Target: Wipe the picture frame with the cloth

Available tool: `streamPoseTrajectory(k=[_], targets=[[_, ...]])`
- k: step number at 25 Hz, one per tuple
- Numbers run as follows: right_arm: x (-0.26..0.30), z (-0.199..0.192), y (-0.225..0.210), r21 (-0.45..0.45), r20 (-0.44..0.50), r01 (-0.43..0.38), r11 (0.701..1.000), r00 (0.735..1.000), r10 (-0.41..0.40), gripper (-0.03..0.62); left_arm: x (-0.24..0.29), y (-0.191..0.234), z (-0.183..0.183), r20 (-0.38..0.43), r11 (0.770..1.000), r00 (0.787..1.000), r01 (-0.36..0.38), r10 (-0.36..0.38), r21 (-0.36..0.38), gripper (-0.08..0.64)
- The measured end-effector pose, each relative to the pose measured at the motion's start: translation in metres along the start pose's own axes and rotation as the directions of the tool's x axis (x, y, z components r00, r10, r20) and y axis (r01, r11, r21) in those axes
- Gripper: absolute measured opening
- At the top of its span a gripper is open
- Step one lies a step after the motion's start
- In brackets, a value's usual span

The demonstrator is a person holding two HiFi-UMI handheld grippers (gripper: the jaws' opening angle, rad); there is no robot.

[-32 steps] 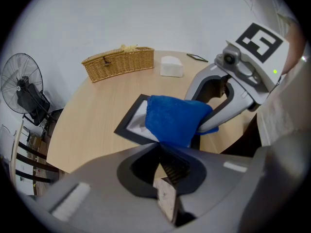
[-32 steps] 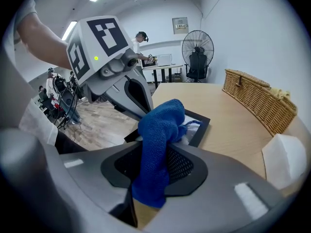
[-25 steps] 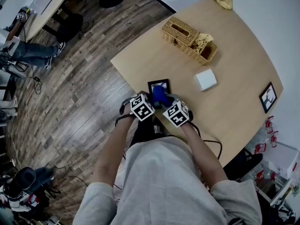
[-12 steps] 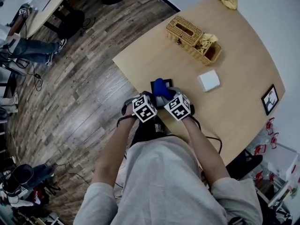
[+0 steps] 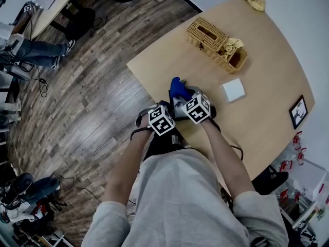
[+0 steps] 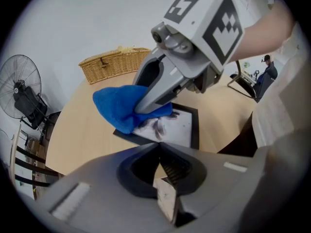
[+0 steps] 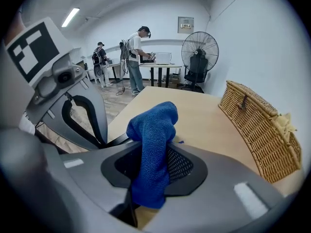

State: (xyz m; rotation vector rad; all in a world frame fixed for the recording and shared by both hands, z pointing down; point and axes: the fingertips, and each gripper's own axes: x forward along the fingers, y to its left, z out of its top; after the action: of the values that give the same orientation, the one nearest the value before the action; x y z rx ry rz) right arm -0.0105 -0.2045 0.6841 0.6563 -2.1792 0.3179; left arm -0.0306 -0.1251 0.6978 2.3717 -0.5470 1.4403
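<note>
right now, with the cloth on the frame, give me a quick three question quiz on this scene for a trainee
1. True or false: the right gripper is clamped on the blue cloth.
2. By the head view, how many picture frames are on the table?
3. The blue cloth touches: A the near picture frame; B the wicker basket; C the white box.
Key: 1 true; 2 two, counting the far picture frame; 3 A.
</note>
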Motion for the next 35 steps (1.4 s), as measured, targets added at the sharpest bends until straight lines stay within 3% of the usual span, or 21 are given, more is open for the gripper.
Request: streamPoseTrajectory(k=[15,28,35], targets=[[0.014,0.025,-0.015,0.011,0.041,0.057,0.998,0.997,-0.057,0.114,-0.002,0.001,-0.001,0.014,1.000,1.000,0.012,-0.011,-0.006,0.052],[0.028,0.036,0.027,-0.057,0.042,-0.079,0.995,0.996,0.082,0.109,0.000,0.003,-0.003,0.022,1.000,1.000,0.007,-0.007,-0.015,0.053],[0.020,0.022,0.051,-0.153,-0.021,-0.203,0.967,0.979,0.202,0.109,-0.001,0.002,-0.001,0.026,1.000,1.000,0.010,-0.009,-0.017,0.052]])
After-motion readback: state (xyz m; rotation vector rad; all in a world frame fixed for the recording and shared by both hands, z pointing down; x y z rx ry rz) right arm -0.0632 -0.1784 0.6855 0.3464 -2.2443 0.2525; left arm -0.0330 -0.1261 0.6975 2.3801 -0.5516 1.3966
